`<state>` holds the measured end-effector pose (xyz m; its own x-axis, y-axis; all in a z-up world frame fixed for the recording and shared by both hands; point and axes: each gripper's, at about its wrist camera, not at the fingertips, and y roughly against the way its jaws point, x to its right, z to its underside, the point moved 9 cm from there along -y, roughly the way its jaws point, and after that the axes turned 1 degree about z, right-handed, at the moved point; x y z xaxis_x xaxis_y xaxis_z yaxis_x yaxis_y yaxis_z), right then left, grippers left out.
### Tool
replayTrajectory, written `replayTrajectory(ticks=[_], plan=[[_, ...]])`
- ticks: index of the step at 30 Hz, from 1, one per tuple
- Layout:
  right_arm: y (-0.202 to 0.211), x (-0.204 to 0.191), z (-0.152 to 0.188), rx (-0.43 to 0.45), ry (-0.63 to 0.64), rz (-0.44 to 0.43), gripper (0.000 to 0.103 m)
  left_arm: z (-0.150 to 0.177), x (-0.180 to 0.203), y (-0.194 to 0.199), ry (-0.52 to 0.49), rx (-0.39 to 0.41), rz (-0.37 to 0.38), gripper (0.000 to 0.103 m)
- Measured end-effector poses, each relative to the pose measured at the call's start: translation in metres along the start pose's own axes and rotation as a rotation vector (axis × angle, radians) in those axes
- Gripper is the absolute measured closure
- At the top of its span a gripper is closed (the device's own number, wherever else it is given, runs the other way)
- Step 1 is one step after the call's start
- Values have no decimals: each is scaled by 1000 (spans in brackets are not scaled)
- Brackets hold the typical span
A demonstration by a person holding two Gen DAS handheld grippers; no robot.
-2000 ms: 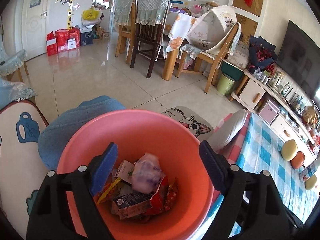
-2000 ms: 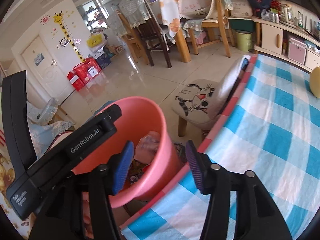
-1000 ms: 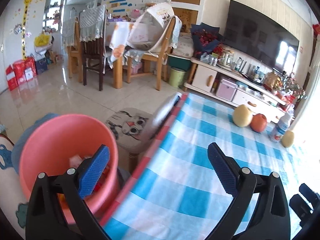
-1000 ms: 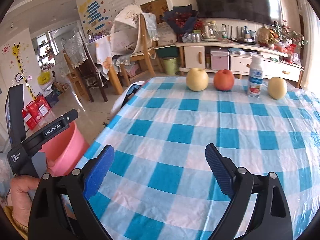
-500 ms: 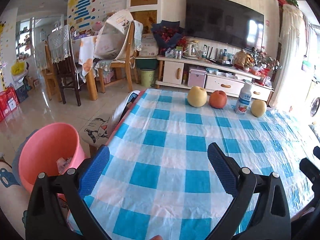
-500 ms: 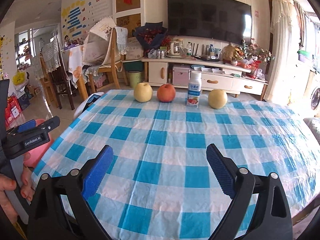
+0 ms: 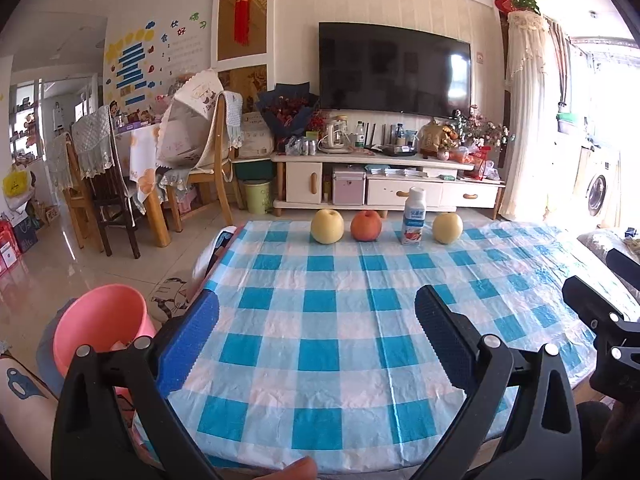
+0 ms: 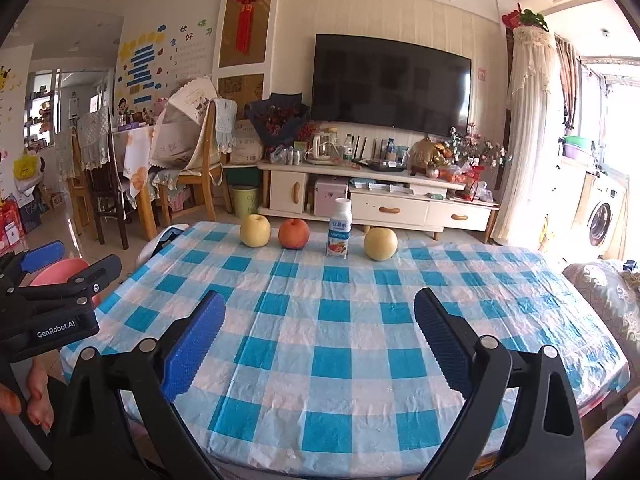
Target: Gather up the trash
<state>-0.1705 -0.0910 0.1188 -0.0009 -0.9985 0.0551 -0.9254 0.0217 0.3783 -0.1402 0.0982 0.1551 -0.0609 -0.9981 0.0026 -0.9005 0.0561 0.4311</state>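
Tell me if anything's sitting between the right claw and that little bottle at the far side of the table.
Nothing visible does. The right claw is open, and only bare checked tablecloth lies between it and the bottle; the fruit sits beside the bottle.

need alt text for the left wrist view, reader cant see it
The open left gripper hovers empty over a blue-and-white checked tablecloth. At the far edge stand a yellow apple, a red apple, a small drink bottle and another yellow fruit. A pink bucket sits on the floor to the left.
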Motion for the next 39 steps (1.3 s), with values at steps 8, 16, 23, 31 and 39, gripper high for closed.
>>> replayTrajectory(ticks=[8, 16, 23, 31, 39], plan=[[32, 11, -17, 71, -23, 13, 7, -24, 5, 39, -1, 85, -26, 4], [55, 8, -26, 119, -12, 15, 7, -33, -1, 62, 38, 115, -21, 4], [65, 9, -28, 137, -17, 18, 7, -37, -3, 70, 48, 137, -23, 4], [61, 6, -27, 132, -9, 12, 7, -35, -3, 67, 45, 132, -26, 4], [32, 5, -16, 82, -12, 0, 7, -26, 3, 44, 30, 105, -18, 4]])
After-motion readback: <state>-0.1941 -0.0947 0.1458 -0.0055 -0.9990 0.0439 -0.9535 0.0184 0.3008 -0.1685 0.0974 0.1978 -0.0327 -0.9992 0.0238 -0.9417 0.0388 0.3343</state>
